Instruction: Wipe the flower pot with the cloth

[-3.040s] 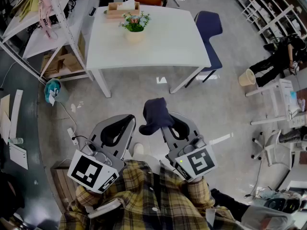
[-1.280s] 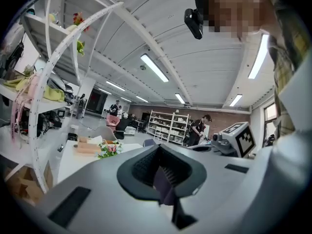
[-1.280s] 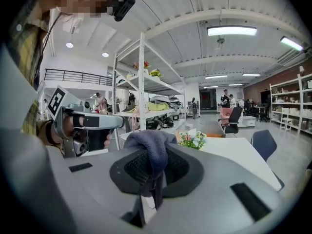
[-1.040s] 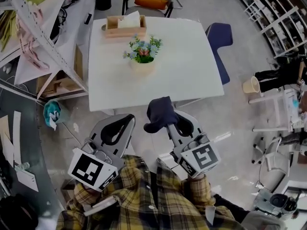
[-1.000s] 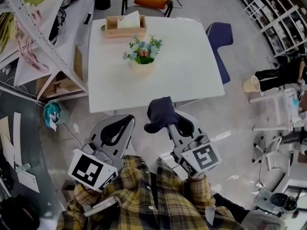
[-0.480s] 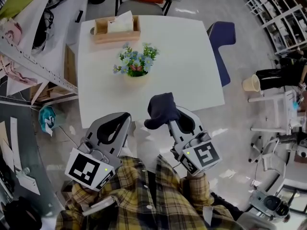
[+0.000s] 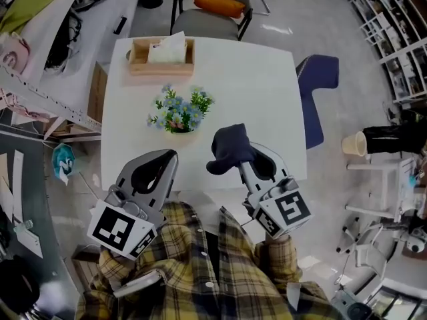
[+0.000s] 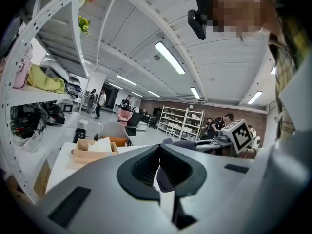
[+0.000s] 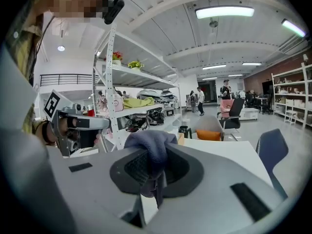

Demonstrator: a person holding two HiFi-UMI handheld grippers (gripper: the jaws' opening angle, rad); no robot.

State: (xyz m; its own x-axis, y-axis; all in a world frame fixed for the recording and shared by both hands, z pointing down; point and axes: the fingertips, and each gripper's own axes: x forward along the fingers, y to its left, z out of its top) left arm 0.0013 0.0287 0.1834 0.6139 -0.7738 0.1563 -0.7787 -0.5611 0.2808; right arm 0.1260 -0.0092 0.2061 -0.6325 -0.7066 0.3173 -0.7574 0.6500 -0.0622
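Observation:
A small cream flower pot [image 7: 179, 127] with blue and white flowers stands near the middle of the white table [image 7: 260, 85]. My left gripper [image 7: 165, 157] is shut and empty, its tip over the table's near edge just below the pot. To its right, my right gripper [image 7: 239, 159] is shut on a dark blue cloth [image 7: 229, 145], which bunches above the jaws. In the right gripper view the cloth [image 9: 146, 145] drapes over the closed jaws. The left gripper [image 8: 160, 149] hides the pot in its own view.
A wooden tissue box [image 7: 162, 52] sits at the table's far edge. A grey chair with an orange cushion [image 7: 215, 4] stands behind the table and a blue chair [image 7: 317, 89] at its right. Metal shelving [image 7: 40, 79] runs along the left.
The table and pot have come much closer as the person walked up. Both grippers now reach over the near edge. The cloth stays gripped in the right gripper.

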